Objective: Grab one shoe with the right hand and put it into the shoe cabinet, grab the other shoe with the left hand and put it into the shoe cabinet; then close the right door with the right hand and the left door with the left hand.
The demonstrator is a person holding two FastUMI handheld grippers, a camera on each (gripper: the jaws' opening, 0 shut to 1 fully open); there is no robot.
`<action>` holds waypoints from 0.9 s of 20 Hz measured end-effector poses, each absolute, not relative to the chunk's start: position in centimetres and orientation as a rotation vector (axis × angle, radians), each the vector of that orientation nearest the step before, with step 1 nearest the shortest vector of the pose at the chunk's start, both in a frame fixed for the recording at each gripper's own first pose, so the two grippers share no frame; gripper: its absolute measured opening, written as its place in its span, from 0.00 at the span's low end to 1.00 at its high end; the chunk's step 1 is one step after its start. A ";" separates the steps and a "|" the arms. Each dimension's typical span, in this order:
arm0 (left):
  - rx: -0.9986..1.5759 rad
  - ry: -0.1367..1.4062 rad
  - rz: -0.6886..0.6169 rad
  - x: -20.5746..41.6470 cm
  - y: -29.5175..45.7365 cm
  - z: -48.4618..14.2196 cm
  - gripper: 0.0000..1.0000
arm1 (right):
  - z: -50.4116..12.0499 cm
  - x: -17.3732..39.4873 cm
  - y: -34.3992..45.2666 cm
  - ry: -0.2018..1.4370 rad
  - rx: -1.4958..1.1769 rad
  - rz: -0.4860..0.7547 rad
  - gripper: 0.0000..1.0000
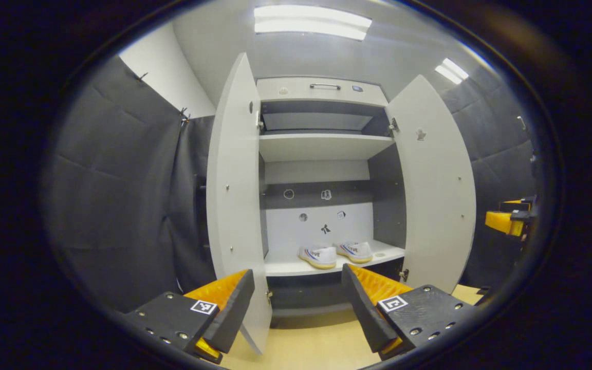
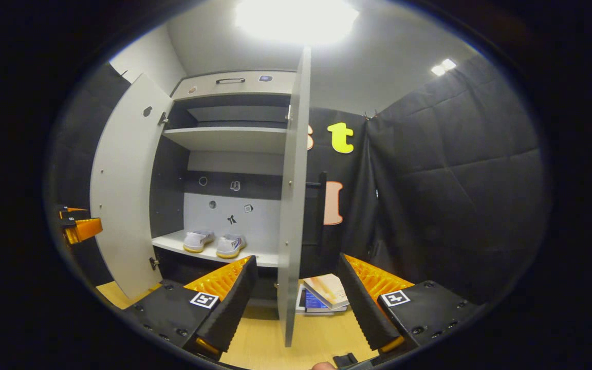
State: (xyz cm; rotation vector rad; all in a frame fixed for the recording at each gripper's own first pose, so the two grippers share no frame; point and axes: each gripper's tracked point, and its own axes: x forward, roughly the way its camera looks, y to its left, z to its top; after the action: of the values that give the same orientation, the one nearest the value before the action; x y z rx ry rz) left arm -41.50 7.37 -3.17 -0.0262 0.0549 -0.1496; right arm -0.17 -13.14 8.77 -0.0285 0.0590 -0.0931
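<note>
Shoes: both shoes (image 1: 334,253) sat side by side on the cabinet (image 1: 321,146) bottom shelf, at 12 o'c from the left gripper (image 1: 296,303); that part looked done.
Doors: left door (image 1: 234,205) and right door (image 2: 291,205) both wide open; closing not yet done.
Right gripper (image 2: 296,300): jaws released, empty, straddling right door edge w/o touching.
Left gripper: jaws released, empty.
Next, prob: right door first.

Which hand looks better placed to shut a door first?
Right, probably. Both shoes already sit inside, and the right door's edge stands between the right gripper's open fingers. The left door stands beside the left gripper, not between its fingers.
</note>
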 end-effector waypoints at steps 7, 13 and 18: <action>-0.021 0.047 -0.107 -42.7 8.8 -3.3 0.97 | 10.5 2.6 -19.8 0.041 -0.047 -0.287 0.99; -0.013 0.053 -0.030 -43.0 12.3 -3.5 0.98 | 10.4 5.8 -22.5 0.056 -0.013 -0.384 0.99; -0.012 0.058 0.034 -43.1 14.9 -3.4 0.98 | 8.7 8.1 -21.8 0.114 -0.031 -0.382 0.99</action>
State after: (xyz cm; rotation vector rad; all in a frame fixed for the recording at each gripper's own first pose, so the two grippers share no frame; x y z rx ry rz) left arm -43.12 14.87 -3.37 -0.0120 0.0585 0.0341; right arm 8.13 -21.78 8.69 -0.0313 0.1145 -0.3819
